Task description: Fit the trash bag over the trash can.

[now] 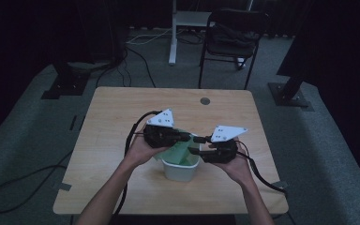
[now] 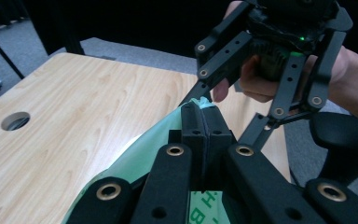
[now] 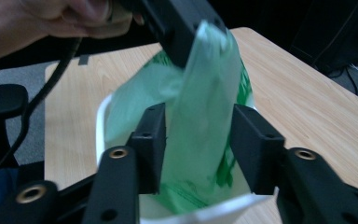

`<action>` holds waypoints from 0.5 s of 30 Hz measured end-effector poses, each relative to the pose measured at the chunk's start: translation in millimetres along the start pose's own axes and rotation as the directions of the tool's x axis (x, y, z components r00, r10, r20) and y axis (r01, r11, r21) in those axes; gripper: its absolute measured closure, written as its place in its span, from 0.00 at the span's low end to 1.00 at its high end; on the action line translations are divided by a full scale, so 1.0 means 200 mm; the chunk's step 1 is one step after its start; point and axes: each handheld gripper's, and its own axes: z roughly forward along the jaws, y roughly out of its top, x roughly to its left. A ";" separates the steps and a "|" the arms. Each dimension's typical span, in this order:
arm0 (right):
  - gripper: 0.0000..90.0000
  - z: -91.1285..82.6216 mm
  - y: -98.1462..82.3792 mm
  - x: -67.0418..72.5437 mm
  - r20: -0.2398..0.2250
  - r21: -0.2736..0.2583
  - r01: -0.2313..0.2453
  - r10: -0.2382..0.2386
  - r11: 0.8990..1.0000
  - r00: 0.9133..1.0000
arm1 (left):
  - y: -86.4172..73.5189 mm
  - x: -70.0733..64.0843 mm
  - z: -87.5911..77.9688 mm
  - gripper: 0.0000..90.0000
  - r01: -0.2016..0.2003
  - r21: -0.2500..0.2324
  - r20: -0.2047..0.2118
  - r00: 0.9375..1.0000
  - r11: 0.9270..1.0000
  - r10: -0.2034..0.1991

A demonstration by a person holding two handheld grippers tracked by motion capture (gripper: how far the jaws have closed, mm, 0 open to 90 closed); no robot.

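Note:
A thin green plastic bag [image 1: 181,151] hangs into a small white bin [image 1: 180,172] near the front middle of the wooden table [image 1: 117,117]. My left gripper [image 2: 204,115] is shut on the bag's upper edge [image 2: 140,156] and holds it up above the bin. From the other side, my right gripper [image 3: 198,140] stands open with the raised green film [image 3: 200,107] between its two jaws; the right pad stands clear of the film. In the right gripper view the left gripper [image 3: 189,46] pinches the top of the bag. Both grippers meet over the bin [image 3: 103,121].
A round cable hole [image 1: 205,101] sits near the table's far edge. Beyond the table stand a black chair [image 1: 229,40] and a white stand [image 1: 173,33]. Cables lie on the grey floor at the left [image 1: 23,180]. The room is dim.

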 end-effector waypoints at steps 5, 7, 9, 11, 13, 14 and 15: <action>0.99 0.01 0.00 0.00 0.019 0.024 0.016 -0.016 1.000 1.000 | -0.02 0.01 -0.02 0.96 0.005 0.009 -0.009 1.000 1.000 -0.005; 1.00 0.00 0.00 -0.01 0.028 0.030 0.011 -0.012 1.000 1.000 | -0.04 0.02 -0.03 0.95 0.011 0.010 -0.022 1.000 1.000 -0.010; 1.00 0.00 0.00 -0.01 0.039 0.040 0.009 -0.011 0.999 0.999 | -0.06 0.03 -0.05 0.93 0.020 0.010 -0.035 0.999 1.000 -0.020; 1.00 -0.01 0.00 -0.02 0.047 0.042 0.004 -0.006 0.999 0.999 | -0.08 0.04 -0.08 0.93 0.031 0.010 -0.049 0.998 0.999 -0.030; 0.99 -0.03 -0.01 -0.04 0.052 0.037 -0.015 0.013 0.999 0.999 | -0.10 0.05 -0.10 0.92 0.038 0.014 -0.065 0.997 0.999 -0.037; 0.99 -0.03 -0.02 -0.05 0.061 0.039 -0.024 0.022 0.999 0.998 | -0.11 0.05 -0.11 0.92 0.042 0.015 -0.068 0.997 0.999 -0.041; 0.99 -0.04 -0.03 -0.05 0.065 0.038 -0.030 0.027 0.999 0.998 | -0.13 0.06 -0.12 0.91 0.045 0.018 -0.073 0.996 0.999 -0.044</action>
